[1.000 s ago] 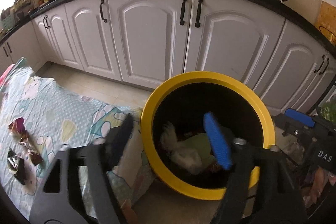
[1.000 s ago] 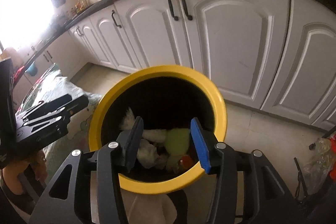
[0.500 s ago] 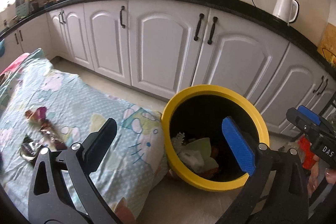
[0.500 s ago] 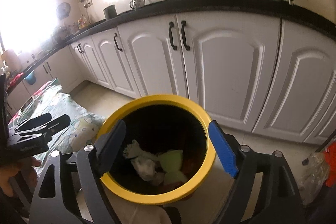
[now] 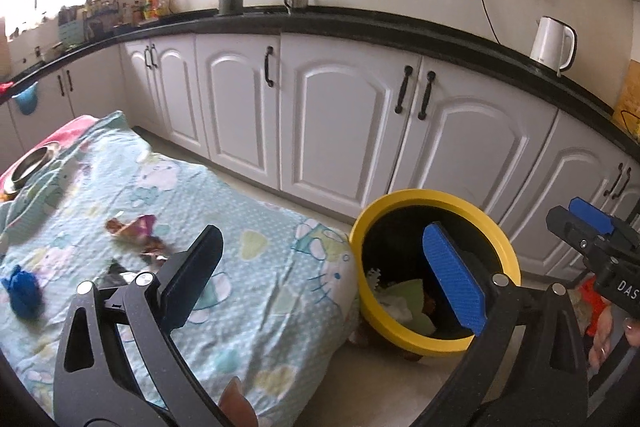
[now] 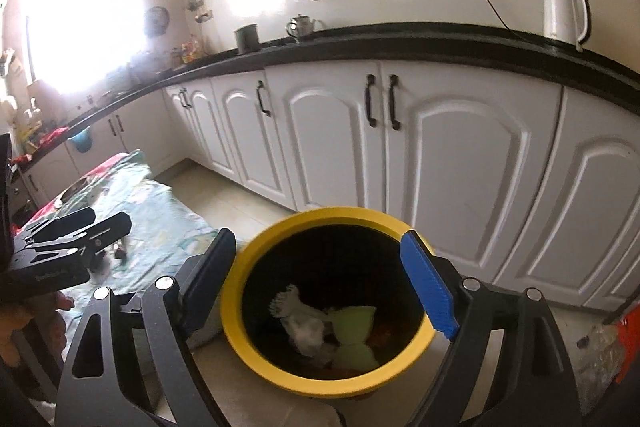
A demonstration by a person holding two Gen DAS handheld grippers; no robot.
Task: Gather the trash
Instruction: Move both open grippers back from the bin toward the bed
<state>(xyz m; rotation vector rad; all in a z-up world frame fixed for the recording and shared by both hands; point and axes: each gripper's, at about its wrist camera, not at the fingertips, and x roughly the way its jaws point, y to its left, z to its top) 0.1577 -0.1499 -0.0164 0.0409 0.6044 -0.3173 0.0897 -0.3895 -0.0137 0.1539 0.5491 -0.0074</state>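
With both tools held above the floor, the left gripper [image 5: 324,275] has its jaws spread wide, nothing between them, no contact with anything; the jaws have just been opening. Its black finger hangs over the patterned cloth [image 5: 248,267], its blue finger [image 5: 454,279] over the mouth of the yellow-rimmed trash bin [image 5: 502,243]. Right gripper [image 6: 320,287] jaws also apart and empty, just been opening too, framing the bin [image 6: 240,283] from above without touching the rim. Inside the bin: white crumpled paper [image 6: 304,323] and green scraps [image 6: 354,319] on the bottom. Still on the cloth, left of the bin: crumpled wrappers [image 5: 136,231] near the middle, a blue wad [image 5: 22,291] at the left edge, a dark piece [image 5: 118,273] partly hidden behind the left black finger. Bin stands on the floor just beside the cloth's edge, in front of white cabinets [image 5: 344,123].
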